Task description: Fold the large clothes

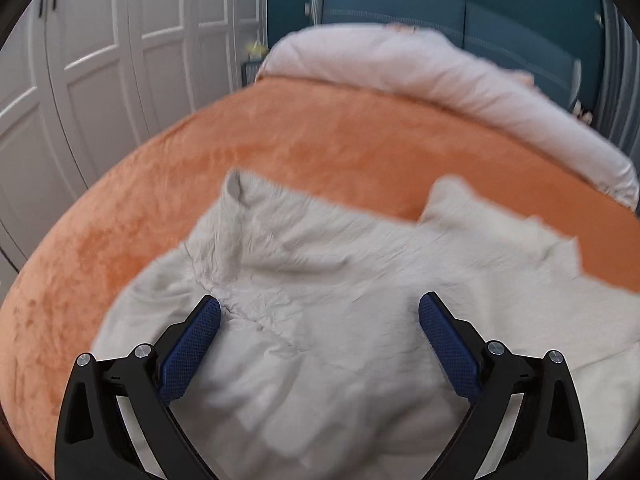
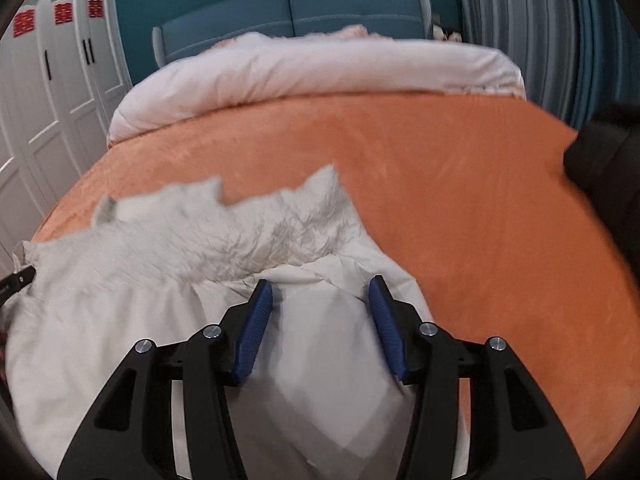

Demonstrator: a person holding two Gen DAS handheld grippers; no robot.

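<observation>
While the left gripper (image 1: 320, 312) hangs with its jaws spread wide and nothing between them, the crumpled cream garment (image 1: 320, 280) lies on the orange bedspread (image 1: 280, 136) near the bed's foot. Its long axis runs across the bed, ragged edge toward the pink duvet (image 2: 320, 68). Further right, the right gripper (image 2: 320, 292) is likewise released, poised above the garment's smoother end.
</observation>
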